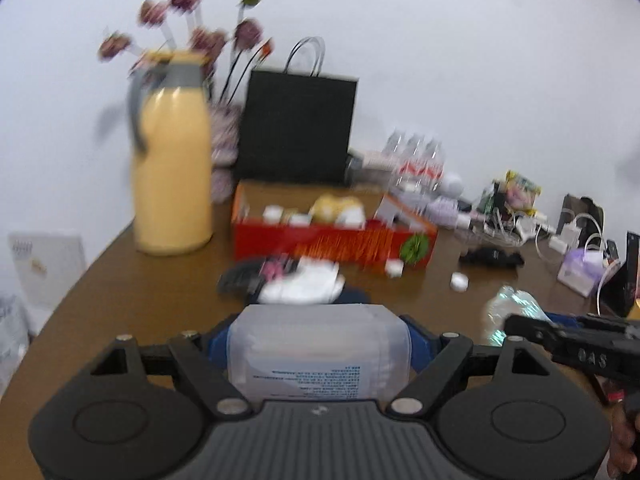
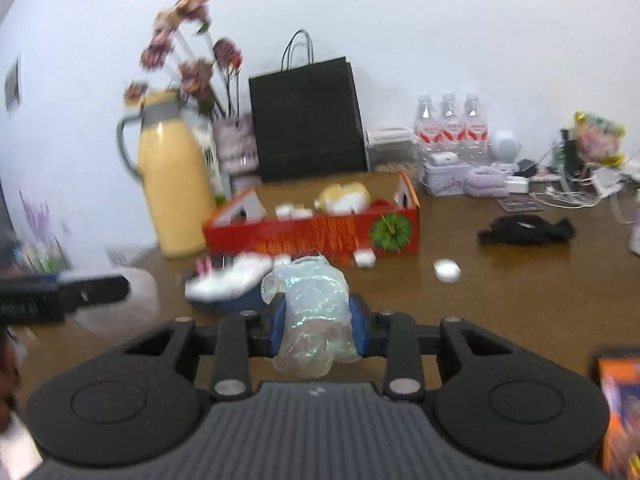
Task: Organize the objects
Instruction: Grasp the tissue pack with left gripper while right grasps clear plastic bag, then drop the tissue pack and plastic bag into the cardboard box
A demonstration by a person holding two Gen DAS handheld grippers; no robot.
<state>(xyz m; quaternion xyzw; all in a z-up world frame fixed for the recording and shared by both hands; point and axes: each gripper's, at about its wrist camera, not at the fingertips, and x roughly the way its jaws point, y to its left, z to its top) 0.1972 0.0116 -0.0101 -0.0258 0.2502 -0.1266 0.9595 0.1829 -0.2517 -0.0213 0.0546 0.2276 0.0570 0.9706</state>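
Observation:
My left gripper (image 1: 318, 344) is shut on a translucent white plastic container (image 1: 320, 350) with a printed label, held above the brown table (image 1: 160, 280). My right gripper (image 2: 318, 320) is shut on a crumpled iridescent clear plastic bag (image 2: 316, 312); that bag also shows in the left wrist view (image 1: 514, 310). Ahead stands an open red box (image 1: 332, 240) (image 2: 312, 228) holding a yellow-white plush and small white items. A white cloth on a dark blue thing (image 1: 304, 286) (image 2: 232, 280) lies in front of the box. The frames are blurred.
A yellow thermos jug (image 1: 172, 160) (image 2: 172, 184), flowers and a black paper bag (image 1: 296, 128) (image 2: 308, 120) stand behind the box. Water bottles (image 2: 450, 128), cables and clutter fill the right. A black cloth (image 2: 524, 230) and small white caps (image 2: 446, 270) lie on the table.

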